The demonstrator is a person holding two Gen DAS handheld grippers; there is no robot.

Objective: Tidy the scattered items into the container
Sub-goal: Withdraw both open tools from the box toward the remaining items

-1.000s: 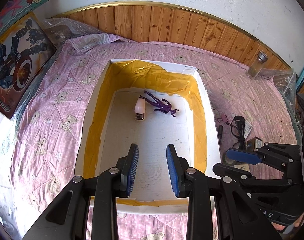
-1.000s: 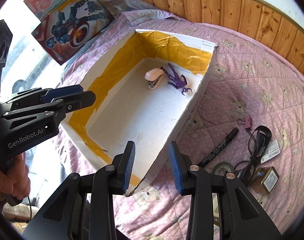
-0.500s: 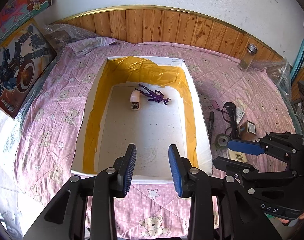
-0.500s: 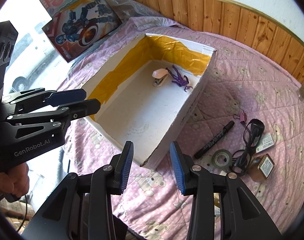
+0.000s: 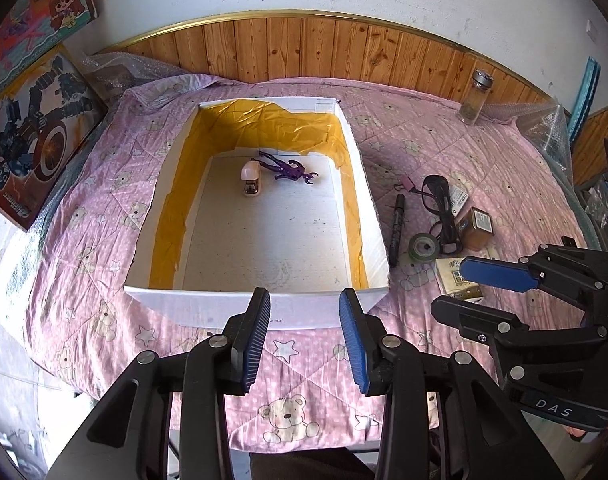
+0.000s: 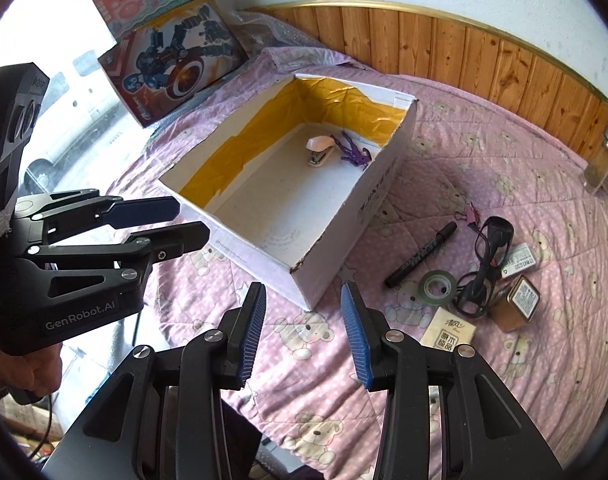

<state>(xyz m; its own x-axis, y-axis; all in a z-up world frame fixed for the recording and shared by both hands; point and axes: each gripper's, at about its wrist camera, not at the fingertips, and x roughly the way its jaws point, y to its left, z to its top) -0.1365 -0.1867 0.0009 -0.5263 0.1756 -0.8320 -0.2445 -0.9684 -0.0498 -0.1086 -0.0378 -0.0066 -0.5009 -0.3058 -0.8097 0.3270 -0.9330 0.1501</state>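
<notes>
Both claws, left and right, gape wide, empty, above the bed. One box holds two things: stapler and purple figure. One marker and one tape roll lie outside.

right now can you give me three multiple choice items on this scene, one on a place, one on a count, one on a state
1. Where does the black marker lie?
A. inside the box
B. on the quilt beside the box
C. held by tongs

2. How many things lie inside the white box?
A. none
B. two
C. five

3. How do the right tongs stand?
A. open and empty
B. shut on the tape roll
C. shut on the glasses

Answers: 1 B, it rests on the pink quilt outside the box wall. 2 B, only the stapler and the purple figure show. 3 A, the gap between the pads holds nothing.
</notes>
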